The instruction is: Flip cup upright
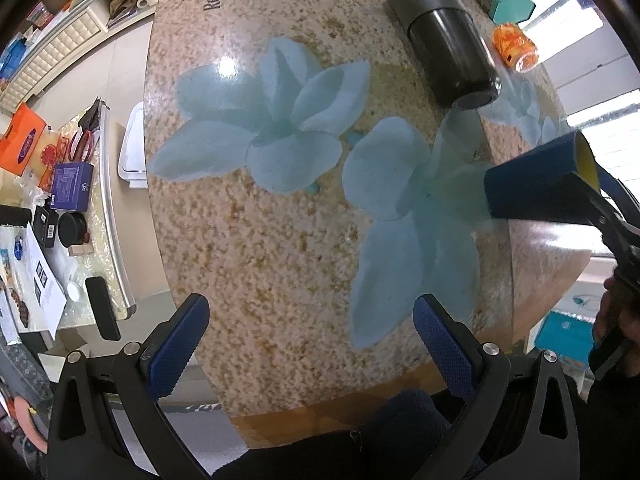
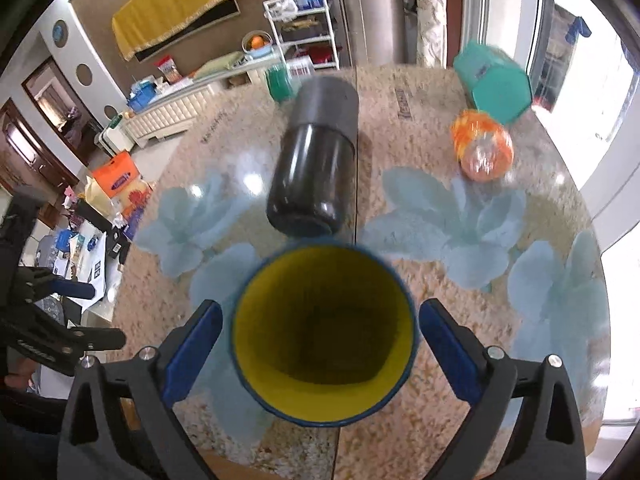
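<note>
Black canister (image 2: 314, 160) just beyond cup (image 2: 324, 336), orange jar (image 2: 484, 148) right

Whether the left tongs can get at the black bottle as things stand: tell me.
Probably yes. The left tongs are open and empty, and only bare table lies between them and the black bottle, which is on its side. The blue cup stands off to the right.

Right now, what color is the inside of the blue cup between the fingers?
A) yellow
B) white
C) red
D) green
A: the right wrist view looks straight into the open mouth of the blue cup, and its inner wall is yellow, darkening toward the bottom; the left wrist view also shows a yellow inside at the cup's rim.
</note>
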